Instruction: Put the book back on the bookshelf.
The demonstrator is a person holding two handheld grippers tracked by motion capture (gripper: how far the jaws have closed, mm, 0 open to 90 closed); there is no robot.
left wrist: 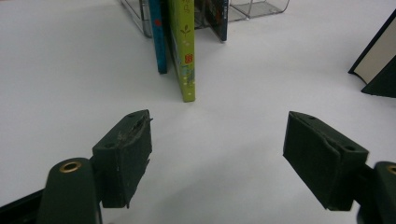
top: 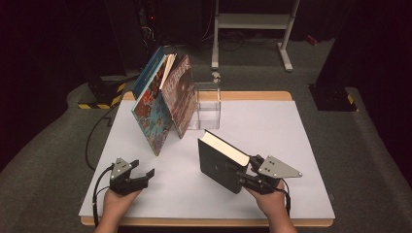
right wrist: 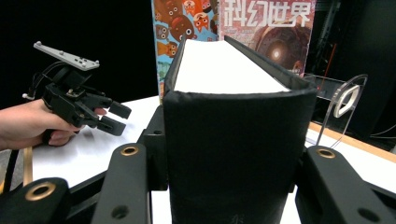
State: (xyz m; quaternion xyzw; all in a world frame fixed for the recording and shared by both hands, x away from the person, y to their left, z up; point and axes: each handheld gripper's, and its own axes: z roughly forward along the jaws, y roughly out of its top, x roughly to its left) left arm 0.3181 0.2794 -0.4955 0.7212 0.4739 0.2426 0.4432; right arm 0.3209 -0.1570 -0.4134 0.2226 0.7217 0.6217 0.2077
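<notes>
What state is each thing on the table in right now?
Black book: upright on the table, clamped at the spine by the right tongs.
Left tongs: open, holding nothing.
Picture books: leaning against the clear stand.
Clear stand: upright, right side unfilled.

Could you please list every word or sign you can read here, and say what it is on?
"科幻世界": white title on the magazine behind the black book.
Comic book: cartoon faces, no readable words.
Green spine: marks too blurred to read.
</notes>
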